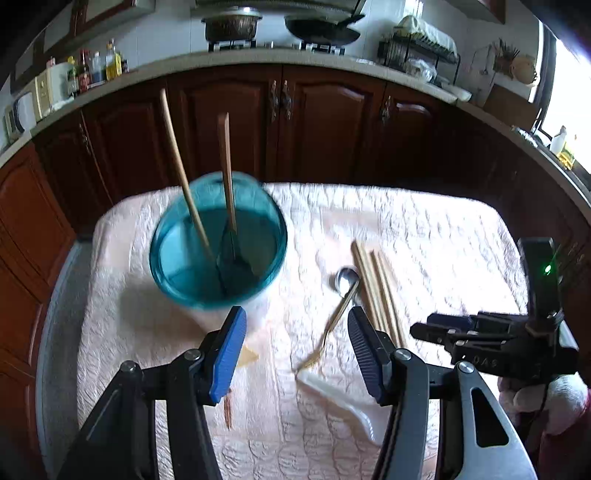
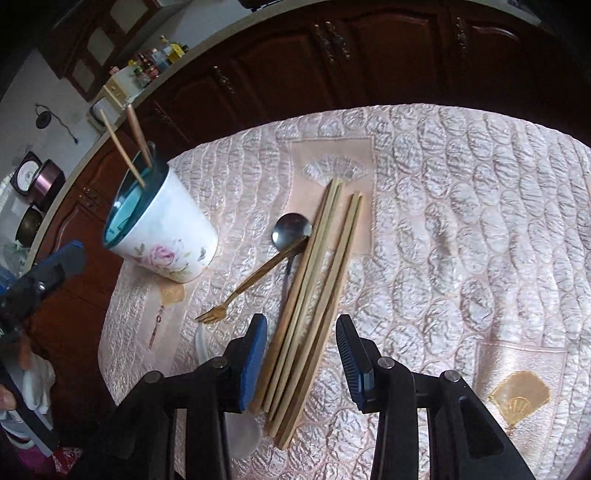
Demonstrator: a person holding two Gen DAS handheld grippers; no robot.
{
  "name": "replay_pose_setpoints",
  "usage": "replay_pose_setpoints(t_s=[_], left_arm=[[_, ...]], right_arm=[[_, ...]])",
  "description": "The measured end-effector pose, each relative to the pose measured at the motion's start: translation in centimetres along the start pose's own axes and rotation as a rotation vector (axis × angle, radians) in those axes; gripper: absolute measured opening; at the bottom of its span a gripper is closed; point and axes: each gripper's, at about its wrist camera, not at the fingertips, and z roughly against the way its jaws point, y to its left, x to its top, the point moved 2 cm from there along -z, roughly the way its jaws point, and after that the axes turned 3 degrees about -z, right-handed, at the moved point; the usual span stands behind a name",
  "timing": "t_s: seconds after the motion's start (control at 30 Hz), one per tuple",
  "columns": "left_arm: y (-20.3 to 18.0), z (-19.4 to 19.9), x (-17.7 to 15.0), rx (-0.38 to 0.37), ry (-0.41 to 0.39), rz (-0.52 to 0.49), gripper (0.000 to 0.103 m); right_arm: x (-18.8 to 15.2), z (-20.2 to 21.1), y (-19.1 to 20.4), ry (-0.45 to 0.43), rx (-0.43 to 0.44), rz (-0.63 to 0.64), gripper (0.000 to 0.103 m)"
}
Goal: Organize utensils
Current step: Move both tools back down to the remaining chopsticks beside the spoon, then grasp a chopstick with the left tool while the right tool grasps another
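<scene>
Over the chopsticks (image 2: 314, 295), the right gripper (image 2: 301, 354) hangs unclenched, empty; straddle the bundle squarely before closing; the left gripper (image 1: 295, 347) gapes empty.

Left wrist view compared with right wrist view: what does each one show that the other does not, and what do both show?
Only the left wrist view shows the stove with a pot and a wok, and looks into the cup's teal inside. Only the right wrist view shows the rose print on the cup's white wall and a wall clock. Both show the cup with two wooden utensils in it, the chopsticks, the metal spoon, the gold fork and the quilted cloth.
</scene>
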Motion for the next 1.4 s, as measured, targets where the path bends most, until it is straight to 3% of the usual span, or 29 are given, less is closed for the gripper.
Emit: replay_pose_setpoints(t_s=[0.4,0.53,0.77,0.93,1.23,1.4], left_arm=[[-0.1,-4.1,-3.7,-0.011,0.100,0.018,0.058],[0.1,-4.9,-3.8,-0.007,0.110,0.029,0.058],[-1.4,-6.1,-2.7,-0.003,0.110,0.004,0.058],[-3.2,-7.4,-1.1,0.003,0.110,-0.046,0.058],[-4.9,-10.2,0.8,0.029,0.141,-0.096,0.058],[-5.6,-11.9,1.6,0.048,0.163,-0.112,0.058]], right_arm=[[1.1,-2.7,-2.5,-0.004,-0.032,-0.083,0.041],[2.5,-4.0,-2.9,-0.005,-0.070,-0.074,0.035],[5.2,-6.3,-2.9,-0.012,-0.108,-0.067,0.025],[7.3,-7.3,-3.1,-0.008,-0.133,-0.067,0.024],[7.8,-5.3,-5.7,-0.015,-0.046,-0.123,0.023],[9.2,-5.2,-6.5,-0.023,-0.048,-0.104,0.023]])
